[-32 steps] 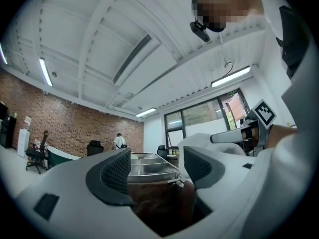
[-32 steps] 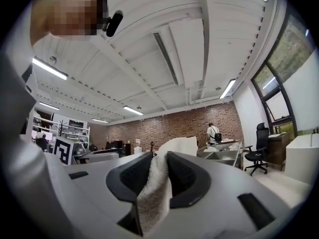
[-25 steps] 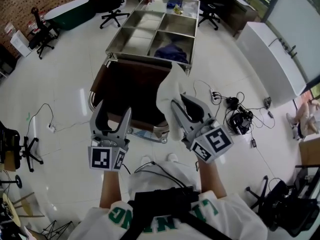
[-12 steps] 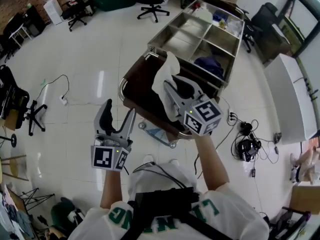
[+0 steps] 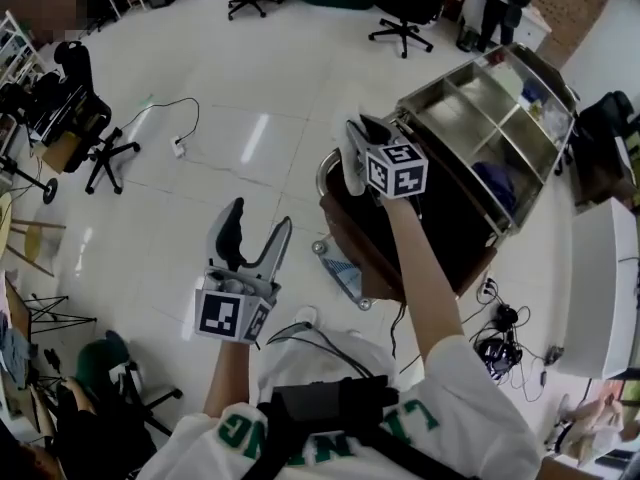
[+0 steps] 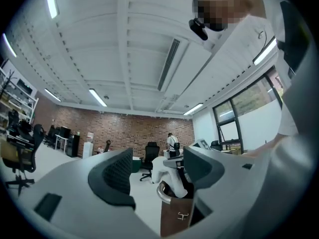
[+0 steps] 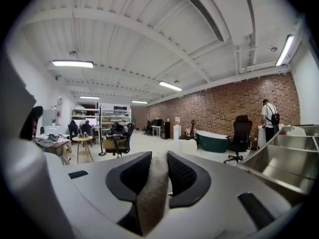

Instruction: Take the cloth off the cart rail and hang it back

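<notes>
My right gripper [image 5: 357, 134] is held out at arm's length over the cart's handle end, shut on the white cloth [image 5: 351, 166]. In the right gripper view the cloth [image 7: 151, 195] runs as a pinched fold between the two pads of the right gripper [image 7: 158, 164]. The cloth [image 6: 162, 169] hangs down right at the curved metal rail [image 6: 162, 195]; whether it rests on the rail I cannot tell. My left gripper [image 5: 258, 226] stays low near my body, open and empty, pointing towards the cart. The rail [image 5: 323, 171] bends round the brown bag [image 5: 405, 243].
The steel cart [image 5: 486, 128] with its divided tray stands at the upper right, blue cloth in one compartment. Office chairs [image 5: 95, 118] stand on the left, and cables lie on the floor [image 5: 170, 143]. A white cabinet [image 5: 600, 288] is on the right. A person [image 6: 172, 144] stands far off.
My right arm has stretched forward and carried the cloth from near my body to the cart's rail end. The head view has swung, so the cart now sits upper right. The left gripper keeps its place.
</notes>
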Motion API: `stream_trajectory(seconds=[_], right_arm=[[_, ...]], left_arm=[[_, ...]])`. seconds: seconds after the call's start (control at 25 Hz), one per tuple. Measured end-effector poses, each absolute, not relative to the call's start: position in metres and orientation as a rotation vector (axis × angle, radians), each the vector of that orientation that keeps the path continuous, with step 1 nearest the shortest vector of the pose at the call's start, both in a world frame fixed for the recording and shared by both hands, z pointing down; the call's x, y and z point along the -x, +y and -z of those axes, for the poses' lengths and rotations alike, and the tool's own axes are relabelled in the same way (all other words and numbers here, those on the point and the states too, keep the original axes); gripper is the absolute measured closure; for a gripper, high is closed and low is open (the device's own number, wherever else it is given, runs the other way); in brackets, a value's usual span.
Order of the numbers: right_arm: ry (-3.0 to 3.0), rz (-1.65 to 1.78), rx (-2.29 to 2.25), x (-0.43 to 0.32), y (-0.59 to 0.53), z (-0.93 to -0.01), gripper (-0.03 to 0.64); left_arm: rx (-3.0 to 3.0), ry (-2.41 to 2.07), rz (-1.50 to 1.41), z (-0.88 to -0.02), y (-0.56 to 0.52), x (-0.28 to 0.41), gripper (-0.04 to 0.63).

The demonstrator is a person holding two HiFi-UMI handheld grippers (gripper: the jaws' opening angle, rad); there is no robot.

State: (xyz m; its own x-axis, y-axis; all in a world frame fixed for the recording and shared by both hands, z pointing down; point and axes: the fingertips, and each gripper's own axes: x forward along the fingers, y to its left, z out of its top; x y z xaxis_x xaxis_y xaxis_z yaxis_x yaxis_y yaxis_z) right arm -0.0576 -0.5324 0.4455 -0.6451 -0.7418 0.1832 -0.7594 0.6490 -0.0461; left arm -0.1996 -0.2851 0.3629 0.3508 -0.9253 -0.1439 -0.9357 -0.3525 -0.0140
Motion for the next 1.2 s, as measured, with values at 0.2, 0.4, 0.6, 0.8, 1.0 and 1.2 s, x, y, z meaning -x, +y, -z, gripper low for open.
stream_trajectory(seconds=[0.2, 0.4, 0.6, 0.8, 1.0, 1.2], right_arm=[[-2.532, -0.292, -1.260, 0.064, -0.545, -0.512, 0.437], [-2.489, -0.261, -1.303, 0.045, -0.541, -0.508, 0.330], [-2.552, -0.243, -1.351, 0.015, -0.523, -0.485, 0.305], [-2.712, -0.195, -1.475, -0.018, -0.477, -0.425, 0.307], [-2.825, 0.043, -1.646, -0.069, -0.400, -0.347, 0.307], [-2.698, 0.277, -1.946, -0.140, -0.317, -0.314, 0.308]], left_arm=[[2.506, 1.759, -0.154, -0.372, -0.283, 0.219, 0.276], [2.546, 1.698, -0.174, -0.373, -0.293, 0.200, 0.276], [2.616, 1.604, -0.181, -0.371, -0.303, 0.169, 0.276], [2.673, 1.498, -0.188, -0.370, -0.305, 0.146, 0.277], [2.735, 1.377, -0.204, -0.355, -0.306, 0.110, 0.276], [2.822, 1.151, -0.229, -0.348, -0.311, 0.050, 0.277]])
